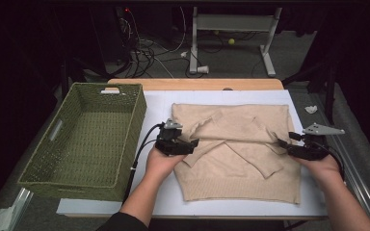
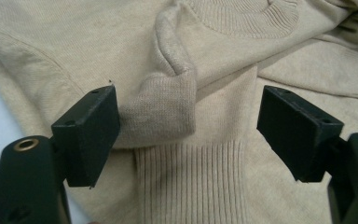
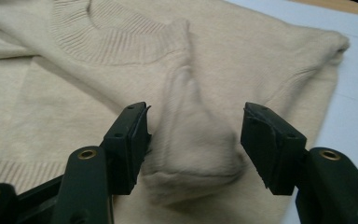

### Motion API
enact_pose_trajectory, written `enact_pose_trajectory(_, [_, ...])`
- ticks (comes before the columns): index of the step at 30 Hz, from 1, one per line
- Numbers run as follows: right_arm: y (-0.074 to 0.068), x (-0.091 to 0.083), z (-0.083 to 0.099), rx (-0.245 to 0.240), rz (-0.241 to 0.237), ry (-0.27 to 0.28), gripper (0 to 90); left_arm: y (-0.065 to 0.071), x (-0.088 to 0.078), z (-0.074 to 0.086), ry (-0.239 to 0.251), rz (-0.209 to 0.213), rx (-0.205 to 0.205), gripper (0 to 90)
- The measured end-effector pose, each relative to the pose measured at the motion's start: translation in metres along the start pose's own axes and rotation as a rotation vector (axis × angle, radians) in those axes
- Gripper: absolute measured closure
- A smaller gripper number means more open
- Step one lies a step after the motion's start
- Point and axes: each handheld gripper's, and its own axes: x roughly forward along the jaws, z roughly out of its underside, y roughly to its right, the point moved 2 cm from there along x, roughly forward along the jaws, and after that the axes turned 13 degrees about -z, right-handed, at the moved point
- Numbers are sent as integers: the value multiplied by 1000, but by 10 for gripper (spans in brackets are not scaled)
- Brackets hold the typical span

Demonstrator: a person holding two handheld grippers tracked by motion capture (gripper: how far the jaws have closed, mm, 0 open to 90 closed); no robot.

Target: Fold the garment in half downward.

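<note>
Beige knit: the sweater lay half-folded on the white table beside a green basket. Left gripper and right gripper stood spread over bunched folds; pinching both layers evenly seemed wise.

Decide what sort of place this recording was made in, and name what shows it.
Probably a lab or workshop set up for recording: loose cables lie on the floor behind the table, a metal stand waits there, and the surroundings are dark.
</note>
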Motion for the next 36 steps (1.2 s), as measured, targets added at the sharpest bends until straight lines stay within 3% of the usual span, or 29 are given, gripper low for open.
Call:
enact_pose_trajectory(2, [-4,0,1,-9,4,-9,424,-1,5,0,-10,-19,-4,226])
enact_pose_trajectory(4, [-4,4,3,-19,34,-54,440,-5,11,0,-31,-52,-17,298])
enact_pose_trajectory(6, [-1,6,6,-10,38,-70,513,-10,16,1,-33,-62,-32,427])
enact_pose_trajectory(11, [5,6,11,-1,59,-81,763,-15,17,7,-6,-75,1,782])
enact_pose_trajectory(18, [-8,-15,19,-35,70,-7,789,-5,-10,24,50,-61,62,802])
enact_pose_trajectory(26, [-25,-33,37,-51,78,21,786,10,-39,42,77,-2,80,801])
enact_pose_trajectory(36, [-48,-64,63,-77,64,23,785,27,-60,75,47,46,119,801])
